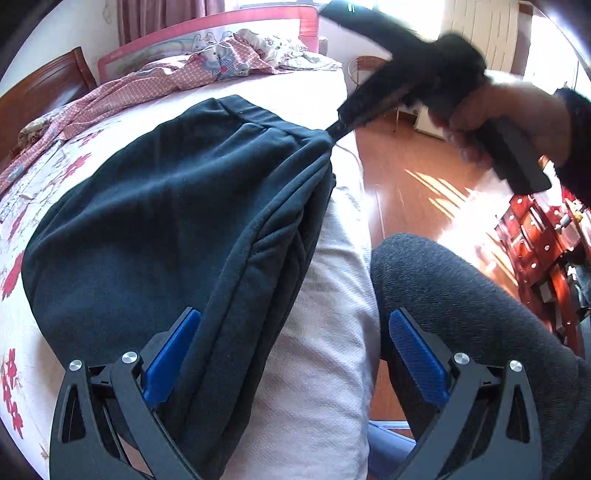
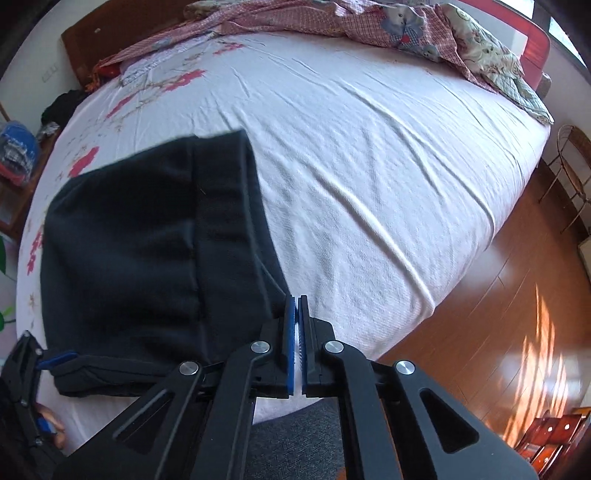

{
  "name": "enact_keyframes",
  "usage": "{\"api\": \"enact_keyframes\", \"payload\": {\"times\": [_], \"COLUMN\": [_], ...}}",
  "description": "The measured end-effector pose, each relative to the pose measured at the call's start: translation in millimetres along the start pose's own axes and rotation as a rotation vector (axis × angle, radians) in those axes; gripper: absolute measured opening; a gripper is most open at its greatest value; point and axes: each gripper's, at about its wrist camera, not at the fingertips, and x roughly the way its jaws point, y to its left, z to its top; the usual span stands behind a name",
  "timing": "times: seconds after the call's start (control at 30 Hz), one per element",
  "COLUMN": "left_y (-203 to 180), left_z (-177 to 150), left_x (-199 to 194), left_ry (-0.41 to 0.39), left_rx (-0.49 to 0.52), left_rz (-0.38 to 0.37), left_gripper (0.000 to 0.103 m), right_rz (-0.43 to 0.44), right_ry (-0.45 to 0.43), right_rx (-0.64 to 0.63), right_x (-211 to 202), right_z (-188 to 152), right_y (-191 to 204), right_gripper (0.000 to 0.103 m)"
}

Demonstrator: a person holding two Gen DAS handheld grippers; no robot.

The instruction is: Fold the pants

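Observation:
Dark navy pants [image 1: 166, 206] lie folded in a thick stack near the bed's front edge, also in the right wrist view [image 2: 147, 251]. My left gripper [image 1: 295, 325] is open, its left finger [image 1: 173, 350] resting on the near end of the stack, the right finger [image 1: 413, 354] over the bed edge. It also shows at the lower left of the right wrist view [image 2: 40, 365]. My right gripper [image 2: 297, 306] is shut at the stack's right corner; in the left wrist view its tip [image 1: 338, 127] pinches the pants' far corner.
The bed sheet [image 2: 369, 166] is white with red flowers at the left. A pink checked quilt [image 2: 332, 18] and pillow lie along the far side. Wooden floor [image 2: 480, 314] lies to the right. My grey-clad knee [image 1: 461, 295] is against the bed edge.

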Motion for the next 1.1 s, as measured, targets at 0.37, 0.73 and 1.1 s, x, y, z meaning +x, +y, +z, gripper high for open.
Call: {"api": "enact_keyframes", "payload": {"times": [0.37, 0.73, 1.1], "left_y": [24, -20, -36], "left_z": [52, 26, 23], "left_x": [43, 50, 28], "left_ry": [-0.031, -0.027, -0.046], "left_rx": [-0.12, 0.069, 0.135], "left_rz": [-0.111, 0.021, 0.082], "left_gripper": [0.101, 0.101, 0.101], "right_rz": [0.174, 0.315, 0.516], "right_ry": [-0.2, -0.047, -0.065], "right_rx": [0.172, 0.04, 0.232], "right_x": [-63, 40, 28], "right_z": [28, 98, 90], "right_y": [4, 91, 48], "right_gripper": [0.001, 0.0, 0.001]}}
